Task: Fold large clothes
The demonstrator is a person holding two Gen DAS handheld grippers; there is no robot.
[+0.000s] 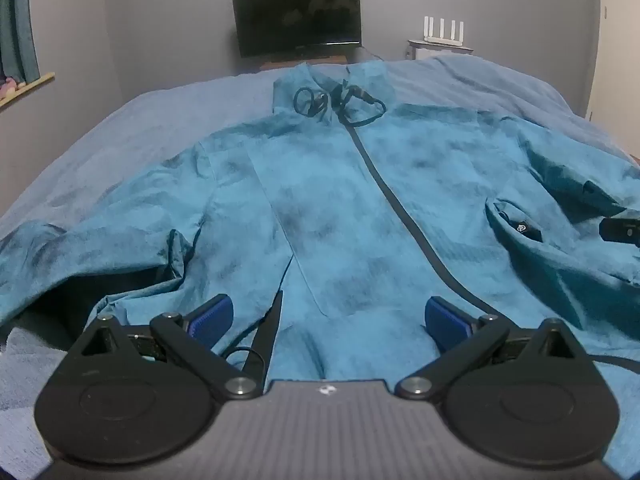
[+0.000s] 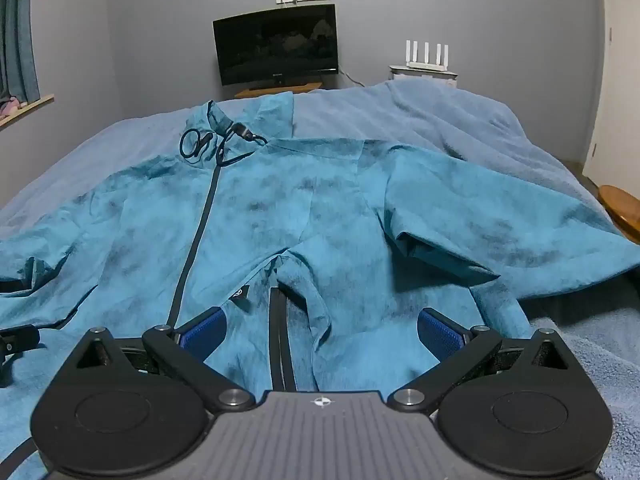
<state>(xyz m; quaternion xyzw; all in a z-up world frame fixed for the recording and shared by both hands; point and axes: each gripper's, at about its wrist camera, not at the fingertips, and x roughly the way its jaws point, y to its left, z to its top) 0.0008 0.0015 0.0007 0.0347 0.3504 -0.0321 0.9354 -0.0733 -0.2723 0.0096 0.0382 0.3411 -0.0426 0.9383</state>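
Note:
A large teal jacket [image 1: 332, 200] lies face up on the bed, zipper closed, collar and black drawcords at the far end. It also shows in the right wrist view [image 2: 280, 220]. My left gripper [image 1: 328, 316] is open, its blue pads [image 1: 212, 316] apart just above the jacket's hem on the left half. My right gripper [image 2: 320, 330] is open over the hem on the right half, beside a black pocket zipper [image 2: 278, 332]. The left sleeve [image 1: 60, 252] spreads out left; the right sleeve [image 2: 500, 224] spreads out right. Neither gripper holds cloth.
The jacket lies on a blue blanket-covered bed [image 1: 480, 80]. A dark TV [image 1: 298, 18] stands by the far wall, a white router [image 1: 444, 32] to its right. A wooden stool [image 2: 622, 208] is beside the bed at right. A curtained window [image 1: 16, 28] is at left.

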